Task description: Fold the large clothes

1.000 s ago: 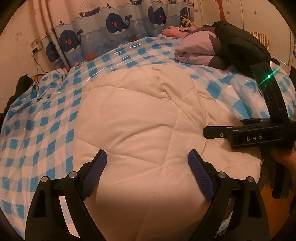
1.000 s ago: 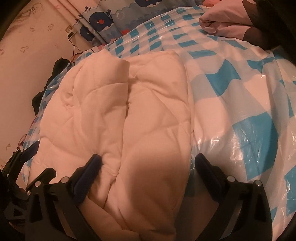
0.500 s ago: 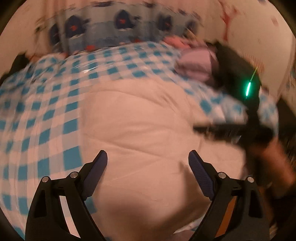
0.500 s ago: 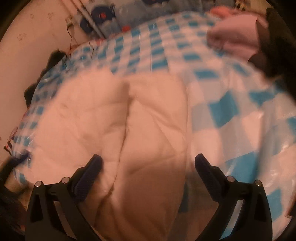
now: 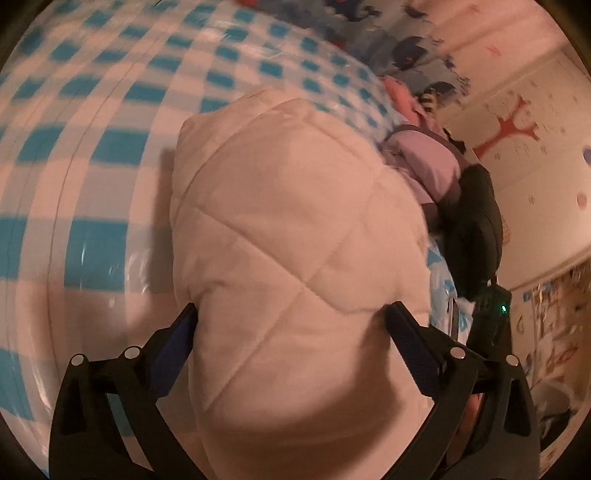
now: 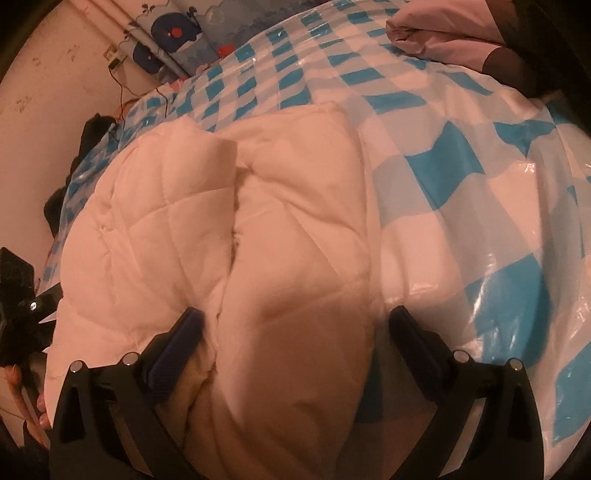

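Note:
A folded cream quilted garment [image 5: 295, 236] lies on a bed covered with a blue and white checked plastic sheet [image 5: 92, 155]. My left gripper [image 5: 295, 332] is open, its fingers either side of the garment's near end, close above it. In the right wrist view the garment [image 6: 258, 221] shows two folded halves with a seam between them. My right gripper [image 6: 295, 332] is open over the garment's near right part. The left gripper's body [image 6: 18, 295] shows at the left edge there.
A folded lilac garment [image 5: 428, 162] and a black garment [image 5: 476, 221] lie beyond the cream one. A whale-print curtain [image 6: 177, 33] and a wall socket with cables [image 6: 114, 59] stand behind the bed. Dark cloth [image 6: 88, 136] lies at the bed's far left edge.
My left gripper has swung round to the left side of the garment and tilted, and the view is blurred by motion. My right gripper has moved only slightly. Both stay open.

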Action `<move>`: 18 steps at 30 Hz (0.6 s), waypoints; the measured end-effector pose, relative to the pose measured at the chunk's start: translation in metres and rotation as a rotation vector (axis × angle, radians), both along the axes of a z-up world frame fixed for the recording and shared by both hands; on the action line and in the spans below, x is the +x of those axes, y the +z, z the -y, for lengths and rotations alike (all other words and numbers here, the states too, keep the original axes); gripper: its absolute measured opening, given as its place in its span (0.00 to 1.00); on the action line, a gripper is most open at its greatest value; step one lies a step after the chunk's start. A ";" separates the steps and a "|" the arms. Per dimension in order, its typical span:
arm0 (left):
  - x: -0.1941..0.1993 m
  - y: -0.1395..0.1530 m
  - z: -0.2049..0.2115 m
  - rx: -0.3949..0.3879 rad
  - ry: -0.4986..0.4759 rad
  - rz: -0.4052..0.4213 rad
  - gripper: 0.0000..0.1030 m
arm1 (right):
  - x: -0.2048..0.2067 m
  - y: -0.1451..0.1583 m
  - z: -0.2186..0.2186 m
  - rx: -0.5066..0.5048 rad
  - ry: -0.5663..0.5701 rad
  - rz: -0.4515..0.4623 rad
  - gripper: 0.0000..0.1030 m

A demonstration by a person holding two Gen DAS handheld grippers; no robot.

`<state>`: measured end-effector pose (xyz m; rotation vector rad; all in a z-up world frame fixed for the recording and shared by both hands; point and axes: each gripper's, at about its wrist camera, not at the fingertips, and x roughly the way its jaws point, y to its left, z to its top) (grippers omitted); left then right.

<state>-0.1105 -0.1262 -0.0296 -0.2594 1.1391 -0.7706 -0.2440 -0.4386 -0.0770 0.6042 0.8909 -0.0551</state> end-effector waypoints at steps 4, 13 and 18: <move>-0.022 0.037 0.003 0.032 -0.035 0.195 0.79 | 0.007 0.009 -0.019 -0.001 -0.019 0.080 0.94; -0.037 0.105 -0.098 0.212 0.135 0.449 0.76 | 0.086 0.036 -0.129 0.010 0.206 0.182 0.94; 0.009 0.026 -0.168 0.323 0.256 0.143 0.81 | 0.123 -0.011 -0.184 -0.032 0.347 0.067 0.94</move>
